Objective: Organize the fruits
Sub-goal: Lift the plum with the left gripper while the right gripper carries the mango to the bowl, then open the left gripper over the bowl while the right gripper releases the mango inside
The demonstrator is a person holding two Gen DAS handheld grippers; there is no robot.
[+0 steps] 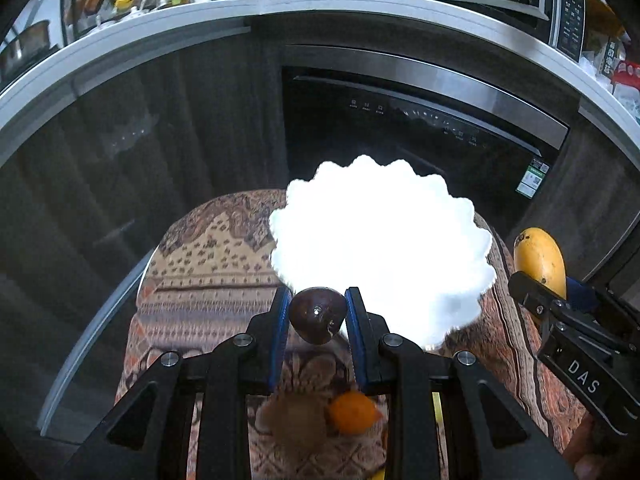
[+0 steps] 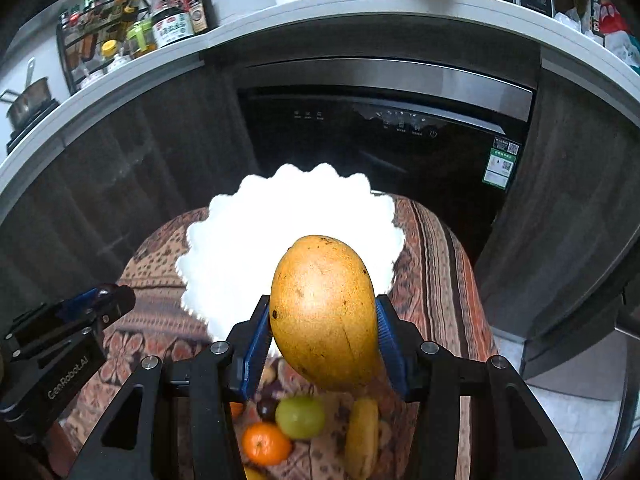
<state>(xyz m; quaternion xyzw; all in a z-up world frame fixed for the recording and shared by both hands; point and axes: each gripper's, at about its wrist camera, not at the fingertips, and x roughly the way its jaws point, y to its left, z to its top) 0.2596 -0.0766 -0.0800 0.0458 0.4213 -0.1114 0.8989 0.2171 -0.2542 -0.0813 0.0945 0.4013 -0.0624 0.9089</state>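
My left gripper [image 1: 317,316] is shut on a small dark purple fruit [image 1: 317,315], held above the near rim of a white scalloped plate [image 1: 380,240]. My right gripper [image 2: 323,328] is shut on a large yellow mango [image 2: 322,312], held in front of the same plate [image 2: 248,248]. In the left wrist view the mango [image 1: 539,258] and the right gripper [image 1: 560,300] show at the right edge. The left gripper [image 2: 108,300] appears at the left of the right wrist view. The plate is glaring white, so its inside cannot be made out.
A patterned cloth [image 1: 208,272] covers the small table. Below the grippers lie an orange [image 2: 266,442], a green fruit [image 2: 300,418], a banana [image 2: 362,436] and a dark fruit [image 2: 266,408]. Behind stand a dark dishwasher [image 2: 380,132] and a counter with bottles [image 2: 172,20].
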